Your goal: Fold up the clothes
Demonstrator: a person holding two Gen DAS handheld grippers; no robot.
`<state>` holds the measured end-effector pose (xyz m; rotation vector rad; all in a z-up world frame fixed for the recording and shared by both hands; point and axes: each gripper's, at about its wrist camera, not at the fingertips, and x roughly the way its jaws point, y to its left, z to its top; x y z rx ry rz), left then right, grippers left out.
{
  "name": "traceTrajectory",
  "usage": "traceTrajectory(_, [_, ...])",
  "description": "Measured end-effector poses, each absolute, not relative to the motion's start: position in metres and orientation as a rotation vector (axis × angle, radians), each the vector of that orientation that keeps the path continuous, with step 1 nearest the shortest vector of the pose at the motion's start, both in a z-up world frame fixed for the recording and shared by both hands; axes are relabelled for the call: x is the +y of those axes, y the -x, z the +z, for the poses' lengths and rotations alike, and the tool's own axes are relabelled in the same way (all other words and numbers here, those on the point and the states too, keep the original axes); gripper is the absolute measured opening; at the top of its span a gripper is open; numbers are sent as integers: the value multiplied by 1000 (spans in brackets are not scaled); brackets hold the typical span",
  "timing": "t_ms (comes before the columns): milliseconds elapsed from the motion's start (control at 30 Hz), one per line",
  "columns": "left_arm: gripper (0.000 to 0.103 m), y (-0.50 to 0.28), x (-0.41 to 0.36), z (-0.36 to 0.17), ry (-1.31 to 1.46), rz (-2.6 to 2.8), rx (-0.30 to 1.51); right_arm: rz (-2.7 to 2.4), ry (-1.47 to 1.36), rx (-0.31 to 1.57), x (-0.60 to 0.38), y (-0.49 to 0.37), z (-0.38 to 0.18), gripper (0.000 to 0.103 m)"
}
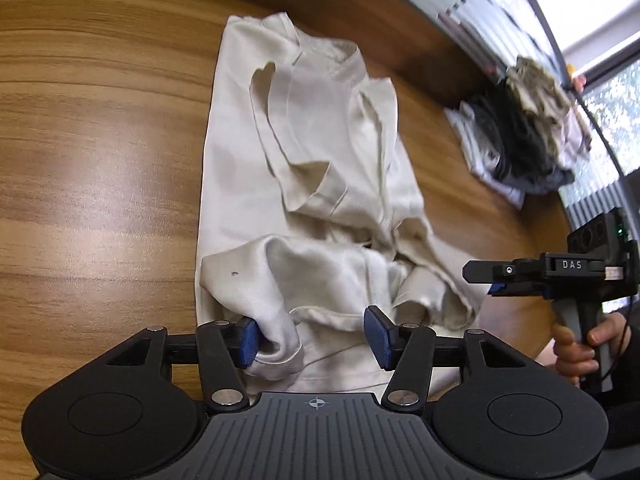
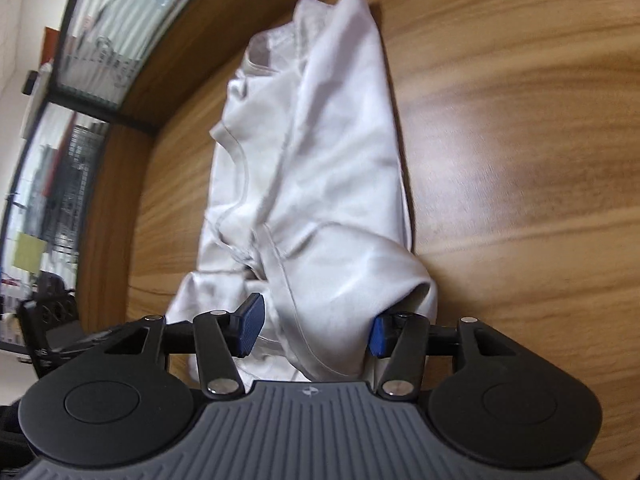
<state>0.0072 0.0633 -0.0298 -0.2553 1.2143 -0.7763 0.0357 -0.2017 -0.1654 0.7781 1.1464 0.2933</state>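
A cream-white T-shirt [image 1: 320,168] lies lengthwise on the wooden table [image 1: 100,160], sleeves folded in, its near hem bunched. My left gripper [image 1: 316,338] is open over the near hem, with cloth lying between its blue pads [image 1: 248,340]. The right gripper shows in this view at the right [image 1: 490,280], held in a hand beside the shirt's near right corner. In the right wrist view the right gripper [image 2: 316,332] is open, with the shirt [image 2: 320,168] bunched between its blue pads [image 2: 252,328], the right pad partly under a fold.
A pile of dark and light clothes [image 1: 524,132] sits at the table's far right edge. A window and blinds [image 1: 560,20] run behind the table. The table edge [image 2: 120,200] curves on the left in the right wrist view.
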Motion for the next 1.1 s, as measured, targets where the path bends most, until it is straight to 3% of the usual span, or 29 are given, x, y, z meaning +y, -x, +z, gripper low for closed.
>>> traceTrajectory(67, [54, -9, 62, -32, 243, -789, 1230, 283, -804, 1133, -199, -30, -166, 58])
traceTrajectory(100, [45, -10, 61, -34, 237, -796, 1237, 278, -817, 1126, -198, -27, -167, 58])
traceTrajectory(133, [27, -11, 60, -35, 231, -803, 1245, 277, -821, 1122, -197, -25, -166, 58])
traceTrajectory(167, [18, -12, 59, -36, 224, -809, 1253, 277, -824, 1118, -196, -23, -166, 57])
traceTrajectory(200, [6, -13, 58, -38, 218, -816, 1260, 276, -828, 1114, -195, -21, -165, 49])
traceTrajectory(233, [5, -14, 58, -39, 212, -822, 1268, 278, -829, 1117, -194, -21, -165, 39])
traceTrajectory(267, [5, -15, 57, -40, 205, -829, 1276, 279, -835, 1121, -194, -22, -164, 13])
traceTrajectory(300, [5, -16, 57, -38, 217, -842, 1272, 279, -842, 1125, -194, -23, -163, 4])
traceTrajectory(367, [5, -22, 59, -30, 291, -864, 1260, 287, -884, 1108, -202, -26, -157, 3])
traceTrajectory(667, [10, -66, 67, -36, 620, -691, 1283, 205, -1081, 1065, -241, -65, -158, 10])
traceTrajectory(733, [23, -74, 70, -45, 660, -627, 1300, 167, -1083, 1074, -248, -74, -163, 18])
traceTrajectory(800, [30, -80, 74, -51, 703, -579, 1308, 136, -1093, 1076, -257, -78, -168, 28])
traceTrajectory(833, [34, -83, 76, -54, 735, -562, 1310, 120, -1098, 1077, -261, -80, -171, 29])
traceTrajectory(967, [43, -91, 88, -65, 873, -486, 1318, 62, -1141, 1062, -273, -84, -181, 39])
traceTrajectory(1100, [45, -97, 96, -74, 977, -410, 1316, 3, -1110, 1059, -277, -88, -185, 39])
